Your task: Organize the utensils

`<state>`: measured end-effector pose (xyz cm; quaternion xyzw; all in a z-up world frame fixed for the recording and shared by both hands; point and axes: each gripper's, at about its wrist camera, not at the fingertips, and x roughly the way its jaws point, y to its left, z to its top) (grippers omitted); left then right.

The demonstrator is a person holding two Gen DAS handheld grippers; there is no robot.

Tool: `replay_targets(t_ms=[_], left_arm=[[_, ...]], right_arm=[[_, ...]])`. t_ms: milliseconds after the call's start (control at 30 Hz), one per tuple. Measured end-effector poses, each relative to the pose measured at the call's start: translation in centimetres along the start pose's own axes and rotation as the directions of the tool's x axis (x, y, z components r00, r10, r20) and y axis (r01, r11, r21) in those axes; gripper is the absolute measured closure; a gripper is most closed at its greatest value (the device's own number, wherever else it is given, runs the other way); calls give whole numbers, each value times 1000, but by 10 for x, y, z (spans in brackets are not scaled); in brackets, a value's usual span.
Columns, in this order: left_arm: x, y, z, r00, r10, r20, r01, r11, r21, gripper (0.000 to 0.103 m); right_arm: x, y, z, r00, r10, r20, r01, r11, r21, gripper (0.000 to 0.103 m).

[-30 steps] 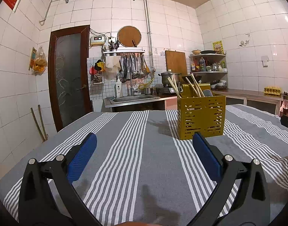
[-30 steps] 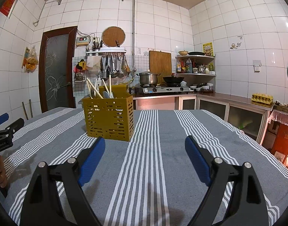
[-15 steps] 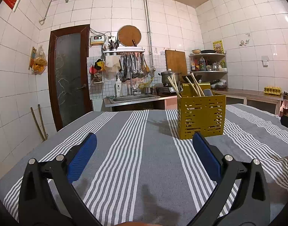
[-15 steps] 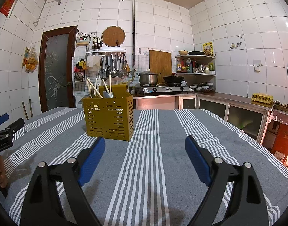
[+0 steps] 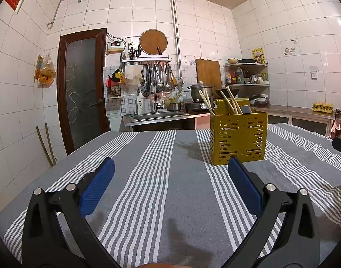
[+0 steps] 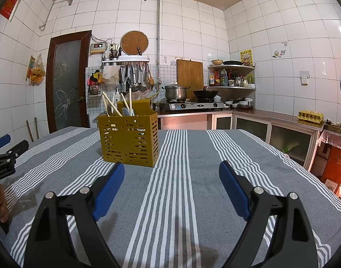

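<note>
A yellow perforated utensil holder (image 5: pixel 238 137) stands upright on the grey striped tablecloth (image 5: pixel 166 178), ahead and to the right in the left wrist view, ahead and to the left in the right wrist view (image 6: pixel 128 139). Pale chopsticks (image 5: pixel 231 101) and a spoon stick out of it; the chopsticks show in the right wrist view too (image 6: pixel 112 105). My left gripper (image 5: pixel 170 167) is open and empty, low over the cloth. My right gripper (image 6: pixel 171 170) is open and empty, also short of the holder. The left gripper also shows at the left edge of the right wrist view (image 6: pixel 5 154).
The table's far edge (image 5: pixel 148 132) lies ahead, with a sink counter (image 5: pixel 157 117) and stove (image 6: pixel 190 106) behind it. A dark door (image 5: pixel 81 89) is at the far left. Cabinets (image 6: pixel 271 131) run along the right wall.
</note>
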<state>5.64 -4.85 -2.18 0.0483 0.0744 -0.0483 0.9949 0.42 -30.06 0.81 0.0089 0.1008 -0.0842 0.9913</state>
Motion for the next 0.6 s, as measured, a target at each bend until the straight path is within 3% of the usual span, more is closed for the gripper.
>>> replay_targets(t_ms=[600], left_arm=[[1,-4,-5,1000,-2,-8,2,1000,-6,5]], right_arm=[[0,0,0,1000,0,0,0,1000,0,18]])
